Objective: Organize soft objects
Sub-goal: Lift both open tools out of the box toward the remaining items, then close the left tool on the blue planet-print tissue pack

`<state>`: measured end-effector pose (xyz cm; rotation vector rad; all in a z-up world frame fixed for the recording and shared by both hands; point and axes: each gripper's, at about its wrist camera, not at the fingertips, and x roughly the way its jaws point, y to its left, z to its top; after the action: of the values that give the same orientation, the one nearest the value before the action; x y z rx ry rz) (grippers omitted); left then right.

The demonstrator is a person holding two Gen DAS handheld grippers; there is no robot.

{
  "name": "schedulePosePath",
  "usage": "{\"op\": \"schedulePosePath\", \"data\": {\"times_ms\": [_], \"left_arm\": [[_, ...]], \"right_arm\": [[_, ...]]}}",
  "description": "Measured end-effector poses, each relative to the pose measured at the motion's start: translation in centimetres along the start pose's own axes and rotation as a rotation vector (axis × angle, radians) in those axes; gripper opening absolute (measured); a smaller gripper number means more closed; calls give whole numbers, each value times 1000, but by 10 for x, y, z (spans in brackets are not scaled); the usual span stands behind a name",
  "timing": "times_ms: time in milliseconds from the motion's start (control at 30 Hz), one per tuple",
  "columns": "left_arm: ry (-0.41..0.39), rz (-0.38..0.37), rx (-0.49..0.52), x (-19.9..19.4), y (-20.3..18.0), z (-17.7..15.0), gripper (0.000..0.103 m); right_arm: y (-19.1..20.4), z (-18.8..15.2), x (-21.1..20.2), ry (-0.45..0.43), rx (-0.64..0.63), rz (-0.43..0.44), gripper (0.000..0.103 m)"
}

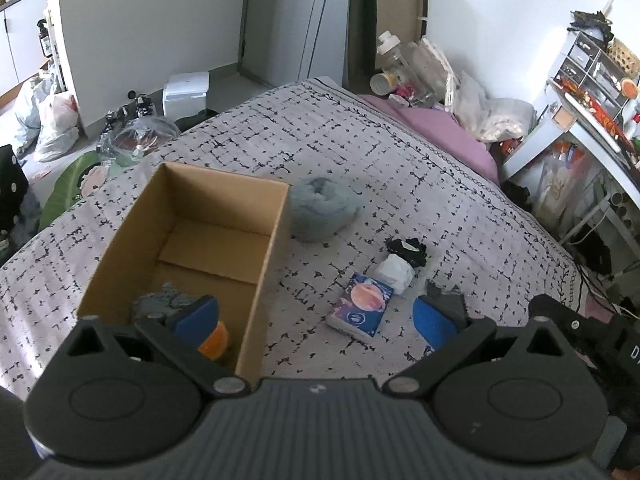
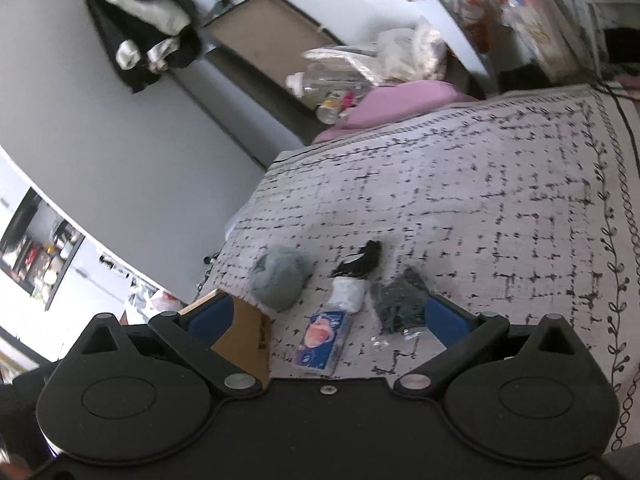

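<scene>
Both tongs spread wide, holding nothing: left tongs (image 1: 316, 316), right tongs (image 2: 328, 316). Cardboard box (image 1: 256, 264) on bed (image 1: 440, 184); tissue pack (image 1: 359, 306), grey plush (image 1: 322, 208) outside it. Risk: soft plush squashes, slips from pads.

- No text fully readable in either view.
- Tissue pack (image 1: 359, 306), on the bedspread just right of the cardboard box (image 1: 188, 256): printed planet-style graphic and a round emblem; lettering too small to read. Same pack in the right wrist view (image 2: 323, 338): print blurred.
- Black gripper part at the right edge of the left wrist view, well right of the box: one white letter, looks like "D" (image 1: 635, 353), rest cut off.
- Box wall in the right wrist view: dark mark, illegible.
</scene>
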<state>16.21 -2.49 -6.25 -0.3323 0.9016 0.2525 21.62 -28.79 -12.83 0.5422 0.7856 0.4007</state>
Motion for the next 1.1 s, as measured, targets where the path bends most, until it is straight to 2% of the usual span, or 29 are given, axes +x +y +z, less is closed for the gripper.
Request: {"op": "schedulePosePath", "data": {"times_ms": [300, 533, 867, 1100], "left_arm": [[21, -32, 36, 27, -18, -3, 102], [49, -67, 58, 54, -31, -5, 100], [116, -60, 78, 101, -43, -9, 99], [152, -47, 125, 131, -51, -14, 96]], "right_arm": [[-19, 2, 16, 33, 64, -21, 103], [-33, 3, 33, 65, 117, -75, 103], [-46, 1, 62, 106, 140, -183, 103], [-48, 1, 79, 123, 112, -196, 103]]}}
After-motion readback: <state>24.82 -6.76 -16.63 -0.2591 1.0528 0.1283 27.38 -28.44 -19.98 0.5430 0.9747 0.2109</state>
